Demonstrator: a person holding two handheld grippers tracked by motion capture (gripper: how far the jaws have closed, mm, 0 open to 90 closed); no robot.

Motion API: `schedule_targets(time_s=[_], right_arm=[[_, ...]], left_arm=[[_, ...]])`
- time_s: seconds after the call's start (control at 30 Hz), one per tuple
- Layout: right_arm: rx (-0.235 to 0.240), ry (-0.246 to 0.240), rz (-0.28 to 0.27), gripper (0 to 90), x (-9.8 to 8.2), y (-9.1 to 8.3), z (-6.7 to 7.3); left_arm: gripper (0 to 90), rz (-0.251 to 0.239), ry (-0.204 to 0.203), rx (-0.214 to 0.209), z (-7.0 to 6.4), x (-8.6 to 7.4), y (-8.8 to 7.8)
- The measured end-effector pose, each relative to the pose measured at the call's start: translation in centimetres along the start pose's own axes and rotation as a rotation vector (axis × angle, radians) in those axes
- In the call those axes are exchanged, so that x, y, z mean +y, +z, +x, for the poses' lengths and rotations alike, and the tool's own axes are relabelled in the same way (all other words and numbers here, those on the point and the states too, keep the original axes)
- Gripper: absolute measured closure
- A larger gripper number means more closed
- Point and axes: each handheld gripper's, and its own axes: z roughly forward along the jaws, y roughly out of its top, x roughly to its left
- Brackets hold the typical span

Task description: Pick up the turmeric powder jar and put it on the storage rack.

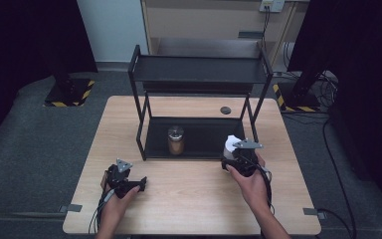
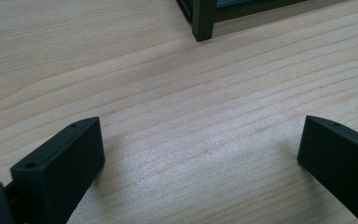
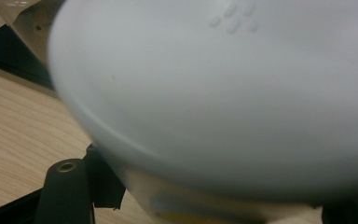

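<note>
Two claws: left claw (image 2: 200,154) spread over table (image 1: 189,199), right claw (image 1: 236,155) pinching one white-lidded container (image 3: 223,93).

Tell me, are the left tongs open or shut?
Open: the left tongs stand with jaws wide apart, bare table between them, holding nothing.
</note>
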Motion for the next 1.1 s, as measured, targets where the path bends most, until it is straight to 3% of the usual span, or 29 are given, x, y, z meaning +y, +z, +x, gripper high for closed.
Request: schedule_targets(time_s=[1.1], right_arm=[[-0.030,0.010,0.005,31.9,2.9,3.1,0.5]], left_arm=[[0.0,0.000,-0.007,0.008,-0.2,0.0,0.0]])
